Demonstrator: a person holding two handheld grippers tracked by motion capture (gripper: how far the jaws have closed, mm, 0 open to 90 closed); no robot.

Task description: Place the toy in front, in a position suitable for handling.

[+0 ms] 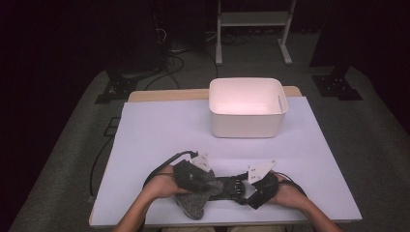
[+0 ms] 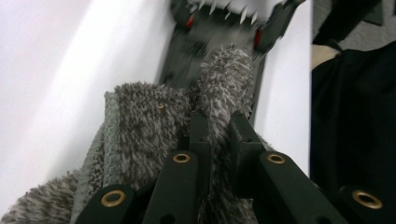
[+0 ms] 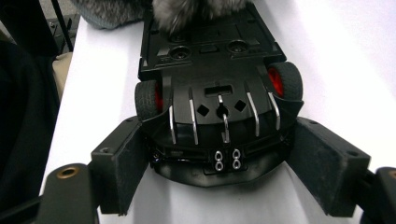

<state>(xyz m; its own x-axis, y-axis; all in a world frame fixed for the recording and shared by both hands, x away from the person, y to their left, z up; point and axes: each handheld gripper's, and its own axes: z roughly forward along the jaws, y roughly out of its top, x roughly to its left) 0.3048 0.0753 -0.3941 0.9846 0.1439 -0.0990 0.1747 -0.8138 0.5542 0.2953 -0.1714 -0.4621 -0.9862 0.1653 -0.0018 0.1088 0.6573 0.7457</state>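
A black toy car (image 1: 228, 186) with red wheel hubs lies upside down near the table's front edge. My right gripper (image 1: 245, 189) is shut on one end of it. In the right gripper view both pads (image 3: 122, 163) press the sides of the car (image 3: 215, 93), and my right gripper (image 3: 219, 163) looks along its underside. My left gripper (image 1: 205, 182) is shut on a fold of a grey fuzzy cloth (image 1: 193, 204). In the left gripper view the jaws of my left gripper (image 2: 218, 127) pinch the cloth (image 2: 140, 126), whose tip rests on the car (image 2: 210, 42). The cloth (image 3: 196, 11) covers the car's far end.
A white plastic bin (image 1: 246, 126) stands at the back middle of the white-covered table (image 1: 159, 130). The person's hands and forearms come in at the front edge. Dark clothing (image 2: 355, 116) lies just past that edge. Cables and a stand's legs lie on the floor beyond.
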